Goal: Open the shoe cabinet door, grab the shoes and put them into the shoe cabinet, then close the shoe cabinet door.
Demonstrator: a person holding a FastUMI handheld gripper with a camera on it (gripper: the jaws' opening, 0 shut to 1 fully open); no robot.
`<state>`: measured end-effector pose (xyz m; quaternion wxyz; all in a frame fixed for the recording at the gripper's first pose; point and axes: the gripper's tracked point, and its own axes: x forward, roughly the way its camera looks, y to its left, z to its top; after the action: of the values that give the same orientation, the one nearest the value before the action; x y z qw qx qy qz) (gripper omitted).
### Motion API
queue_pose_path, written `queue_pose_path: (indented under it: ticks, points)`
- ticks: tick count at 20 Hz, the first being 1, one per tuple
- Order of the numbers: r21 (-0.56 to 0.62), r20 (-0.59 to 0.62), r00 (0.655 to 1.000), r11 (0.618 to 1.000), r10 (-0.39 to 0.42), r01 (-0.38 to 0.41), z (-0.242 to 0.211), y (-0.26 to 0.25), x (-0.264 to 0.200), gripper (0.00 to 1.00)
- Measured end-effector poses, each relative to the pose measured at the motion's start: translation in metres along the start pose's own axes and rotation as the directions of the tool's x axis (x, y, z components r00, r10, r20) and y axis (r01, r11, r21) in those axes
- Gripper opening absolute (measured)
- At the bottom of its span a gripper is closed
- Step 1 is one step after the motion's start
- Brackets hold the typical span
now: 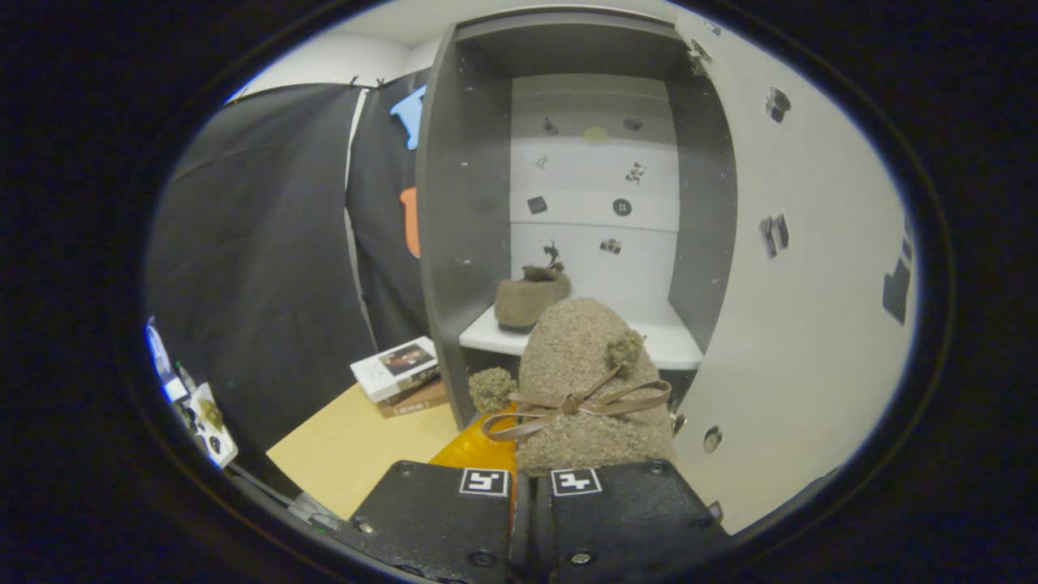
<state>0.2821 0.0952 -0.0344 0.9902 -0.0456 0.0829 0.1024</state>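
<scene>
Fingers (531, 495) gripping one shoe (588, 389), second shoe (529, 300) shelved

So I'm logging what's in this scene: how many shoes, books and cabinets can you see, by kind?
Shoes: 2, one held in the gripper, fuzzy shoe, and one on the cabinet shelf, shoe on the shelf
Books: 2, stacked books beside the cabinet
Cabinets: 1, shoe cabinet, its door open
Total: 5
</scene>
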Motion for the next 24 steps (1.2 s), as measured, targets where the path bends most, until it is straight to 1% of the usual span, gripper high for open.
queue_pose_path:
  ticks: [1,3,4,6,9,11,15,18,23,24]
  points:
    - [-0.006,0.014,1.0,1.0,-0.015,0.015,0.013,-0.005,0.009,0.07]
    - [0.022,0.02,1.0,1.0,-0.022,0.022,0.04,-0.015,0.02,0.07]
    - [0.027,0.023,0.999,0.999,-0.032,0.031,0.047,-0.02,0.03,0.07]
    - [-0.009,0.039,0.997,0.998,-0.069,0.069,0.067,-0.034,0.061,0.07]
    - [0.004,0.023,0.998,0.998,-0.063,0.063,0.088,-0.038,0.106,0.07]
    - [0.009,0.015,0.997,0.997,-0.074,0.073,0.098,-0.046,0.137,0.07]
    - [0.01,-0.023,0.995,0.995,-0.095,0.096,0.102,-0.06,0.2,0.06]
    - [0.039,-0.081,0.992,0.994,-0.102,0.105,0.09,-0.071,0.239,0.07]
    - [0.078,-0.155,0.979,0.987,-0.13,0.143,0.071,-0.085,0.271,0.06]
    - [0.09,-0.182,0.975,0.985,-0.13,0.148,0.065,-0.086,0.275,0.12]
